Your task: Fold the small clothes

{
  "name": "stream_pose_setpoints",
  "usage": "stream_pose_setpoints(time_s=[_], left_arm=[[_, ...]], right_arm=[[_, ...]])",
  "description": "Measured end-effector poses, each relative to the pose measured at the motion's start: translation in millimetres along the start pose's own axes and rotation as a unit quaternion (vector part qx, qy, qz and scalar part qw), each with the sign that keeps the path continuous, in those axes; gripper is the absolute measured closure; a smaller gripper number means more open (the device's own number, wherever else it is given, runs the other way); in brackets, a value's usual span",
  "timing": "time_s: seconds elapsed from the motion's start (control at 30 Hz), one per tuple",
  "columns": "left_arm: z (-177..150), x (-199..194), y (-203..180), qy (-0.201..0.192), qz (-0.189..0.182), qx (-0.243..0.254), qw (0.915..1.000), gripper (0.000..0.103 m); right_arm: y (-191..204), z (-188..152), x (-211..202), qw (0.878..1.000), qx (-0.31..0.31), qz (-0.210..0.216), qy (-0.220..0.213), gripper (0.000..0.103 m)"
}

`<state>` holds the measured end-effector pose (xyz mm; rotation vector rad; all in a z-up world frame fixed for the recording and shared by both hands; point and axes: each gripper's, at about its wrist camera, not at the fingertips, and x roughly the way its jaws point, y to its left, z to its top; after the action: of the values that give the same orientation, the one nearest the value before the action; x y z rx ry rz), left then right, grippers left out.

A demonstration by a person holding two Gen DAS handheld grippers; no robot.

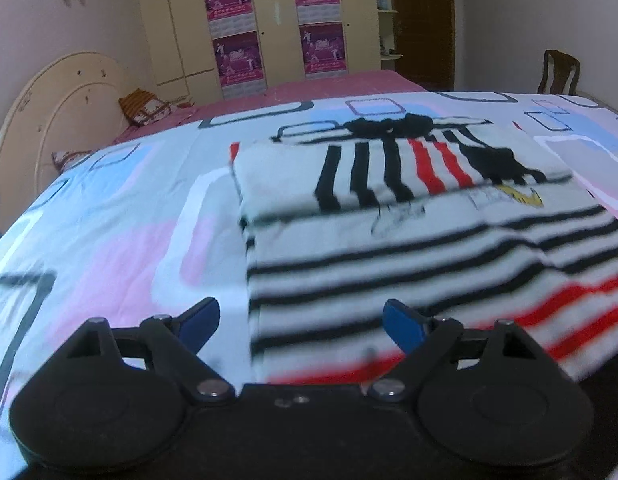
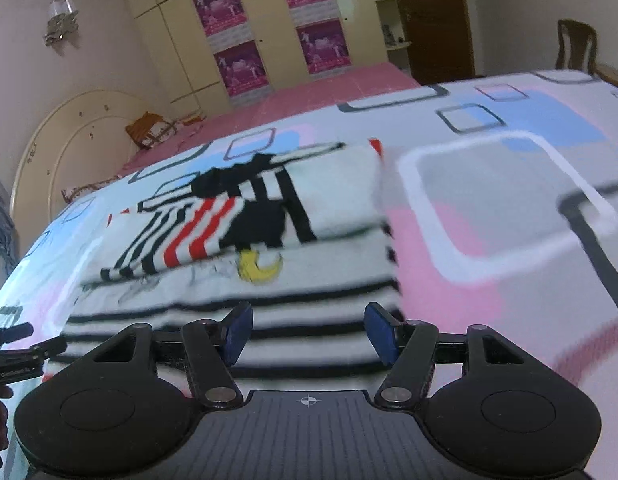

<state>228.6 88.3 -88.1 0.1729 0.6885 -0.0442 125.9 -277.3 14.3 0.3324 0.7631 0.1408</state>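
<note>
Striped shirt [image 1: 409, 240], part-folded on the bed [image 1: 109, 240]; left tongs [image 1: 301, 326] and right tongs [image 2: 309, 334] gaping, empty — risk: a low fingertip snagging the hem, undoing the fold.

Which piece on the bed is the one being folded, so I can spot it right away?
Start from the bedsheet, white with pink, blue and grey rectangles, spread over the bed in front of the wardrobe. Lying on it is the striped shirt, partly folded with its top portion doubled over. It is the only garment there: white with black and red stripes, plus a black and yellow print.
</note>
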Motion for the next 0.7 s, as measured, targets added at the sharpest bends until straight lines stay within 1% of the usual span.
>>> stream_pose_setpoints(time_s=[0.07, 0.13, 0.2, 0.3, 0.33, 0.37, 0.4, 0.43, 0.5, 0.57, 0.63, 0.7], left_arm=[[-15.0, -12.9, 3.2, 0.006, -0.005, -0.012, 0.9999, 0.017], [-29.5, -23.8, 5.9, 0.015, -0.014, -0.024, 0.9995, 0.024], [-42.5, -31.5, 6.7, 0.024, -0.021, -0.034, 0.9989, 0.028], [-58.6, -41.4, 7.5, 0.035, -0.031, -0.050, 0.9976, 0.032], [-62.8, -44.2, 9.1, 0.038, -0.040, -0.063, 0.9965, 0.033], [-67.5, -46.4, 11.4, 0.041, -0.051, -0.077, 0.9948, 0.034], [-72.0, -48.0, 13.3, 0.046, -0.064, -0.092, 0.9926, 0.038], [-76.5, -48.8, 14.5, 0.051, -0.076, -0.104, 0.9904, 0.041], [-84.3, -52.4, 18.5, 0.051, -0.089, -0.128, 0.9864, 0.042], [-89.1, -55.5, 21.4, 0.051, -0.103, -0.152, 0.9816, 0.044], [-93.1, -56.0, 26.8, 0.055, -0.129, -0.183, 0.9731, 0.052], [-96.9, -54.7, 34.0, 0.058, -0.154, -0.218, 0.9620, 0.053]], right_arm=[[-7.6, -13.1, -14.6, 1.000, 0.008, 0.003, 0.003, 0.041], [-14.0, -25.8, -26.6, 1.000, 0.014, 0.002, 0.006, 0.041], [-19.9, -39.1, -37.5, 1.000, 0.020, -0.006, 0.007, 0.041], [-28.1, -58.4, -49.8, 0.999, 0.038, -0.001, 0.014, 0.041], [-29.6, -65.6, -53.7, 0.999, 0.041, 0.000, 0.017, 0.042], [-30.9, -69.9, -55.8, 0.999, 0.044, 0.003, 0.020, 0.050], [-33.4, -75.9, -57.9, 0.998, 0.051, 0.009, 0.026, 0.054], [-35.3, -80.1, -58.8, 0.998, 0.059, 0.012, 0.031, 0.054], [-39.6, -88.7, -61.3, 0.996, 0.074, 0.015, 0.038, 0.054], [-45.6, -95.8, -60.7, 0.994, 0.095, 0.028, 0.050, 0.054], [-52.6, -103.0, -57.9, 0.990, 0.121, 0.043, 0.062, 0.054], [-55.4, -106.3, -59.9, 0.987, 0.136, 0.058, 0.061, 0.054]])
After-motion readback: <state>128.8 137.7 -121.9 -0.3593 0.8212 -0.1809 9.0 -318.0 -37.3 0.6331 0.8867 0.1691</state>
